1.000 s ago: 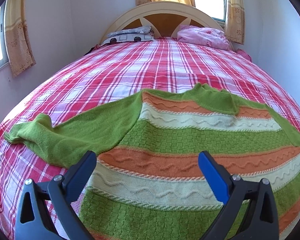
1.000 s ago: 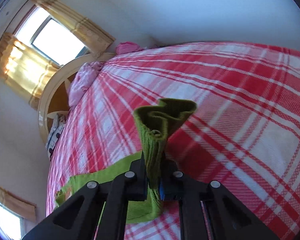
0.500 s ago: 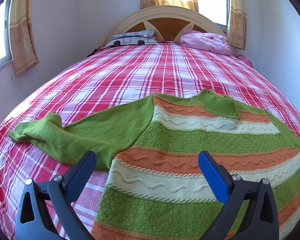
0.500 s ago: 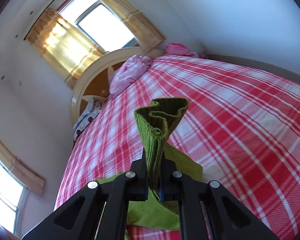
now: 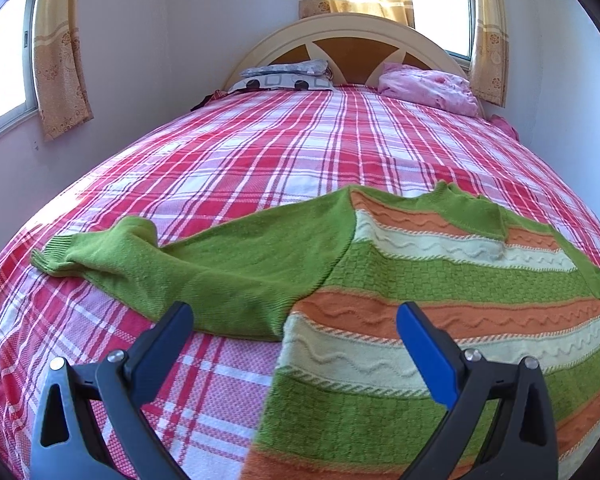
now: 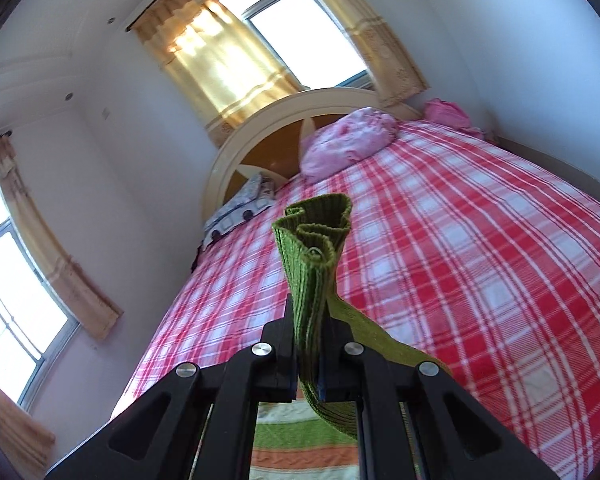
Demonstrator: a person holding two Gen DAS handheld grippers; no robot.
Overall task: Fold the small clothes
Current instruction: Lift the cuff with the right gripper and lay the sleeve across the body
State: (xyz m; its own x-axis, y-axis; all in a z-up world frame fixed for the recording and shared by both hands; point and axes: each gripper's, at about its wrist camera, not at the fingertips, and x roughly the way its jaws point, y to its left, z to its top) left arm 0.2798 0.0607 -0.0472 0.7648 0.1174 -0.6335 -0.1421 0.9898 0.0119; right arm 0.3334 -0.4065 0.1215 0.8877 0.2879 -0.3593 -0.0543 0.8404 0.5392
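A small knitted sweater [image 5: 440, 276] with green, orange and cream stripes lies flat on the red plaid bed [image 5: 300, 152]. Its left green sleeve [image 5: 148, 256] stretches out to the left. My left gripper [image 5: 294, 322] is open and empty, just above the sweater's lower left part. My right gripper [image 6: 309, 344] is shut on the ribbed green cuff [image 6: 314, 248] of the right sleeve and holds it up above the bed. The sweater's striped body shows below it in the right wrist view [image 6: 300, 440].
A cream and wood headboard [image 5: 348, 44] stands at the far end. A grey patterned pillow [image 5: 284, 76] and a pink bundle [image 5: 428, 86] lie against it. Walls and curtained windows [image 6: 268, 40] close in both sides.
My right gripper has lifted the cuff and tilted upward, so more wall and window show. My left gripper has shifted left, toward the sweater's left edge and sleeve.
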